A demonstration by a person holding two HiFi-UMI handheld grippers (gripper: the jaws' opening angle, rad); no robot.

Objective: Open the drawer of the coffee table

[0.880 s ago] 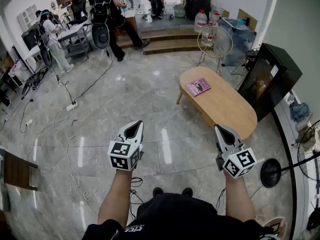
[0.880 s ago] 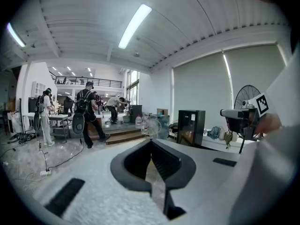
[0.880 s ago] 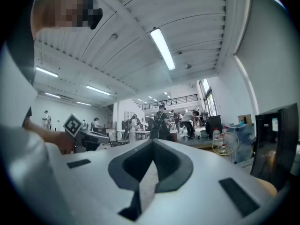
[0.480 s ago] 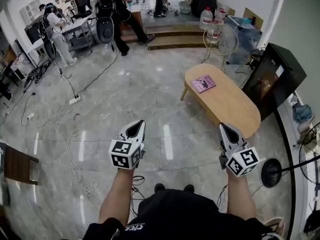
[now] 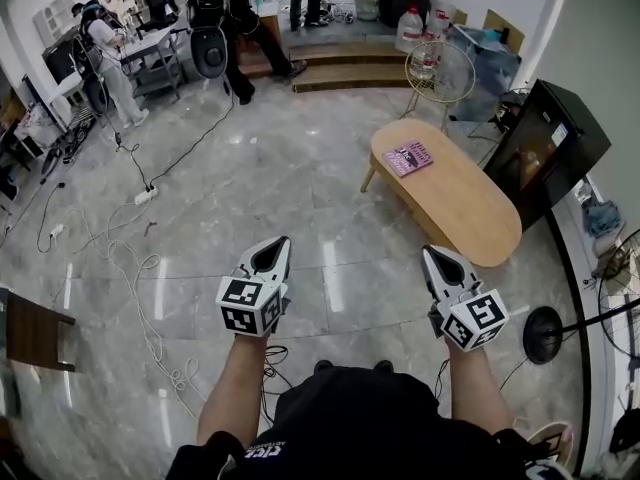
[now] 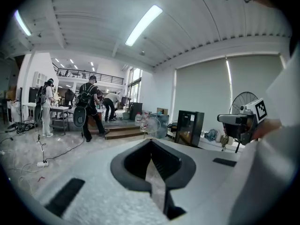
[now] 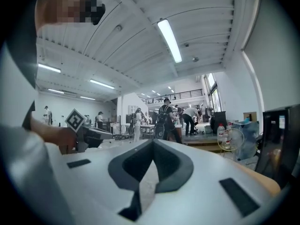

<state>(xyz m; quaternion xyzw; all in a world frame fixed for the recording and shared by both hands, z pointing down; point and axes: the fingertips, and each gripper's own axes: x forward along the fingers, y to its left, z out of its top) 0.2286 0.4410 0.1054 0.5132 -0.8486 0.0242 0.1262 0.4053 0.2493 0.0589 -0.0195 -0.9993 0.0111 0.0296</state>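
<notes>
The oval wooden coffee table [image 5: 455, 203] stands on the marble floor ahead and to the right, with a pink book [image 5: 411, 156] on its far end. No drawer shows from here. My left gripper [image 5: 272, 255] is shut and empty, held in the air well left of the table. My right gripper [image 5: 437, 259] is also shut and empty, just short of the table's near end. The left gripper's jaws [image 6: 151, 143] meet with nothing between them, as do the right gripper's [image 7: 152, 143]. A strip of the table's edge [image 7: 275, 182] shows in the right gripper view.
A black cabinet [image 5: 545, 148] stands right of the table, with a round wire fan [image 5: 436, 71] and water bottles [image 5: 409, 30] beyond. A floor fan's base [image 5: 543, 334] lies near my right. Cables [image 5: 130, 268] trail across the floor at left. Several people work at the back.
The scene has shifted slightly in the head view and the right gripper has drifted a little left. Both grippers stay shut and empty.
</notes>
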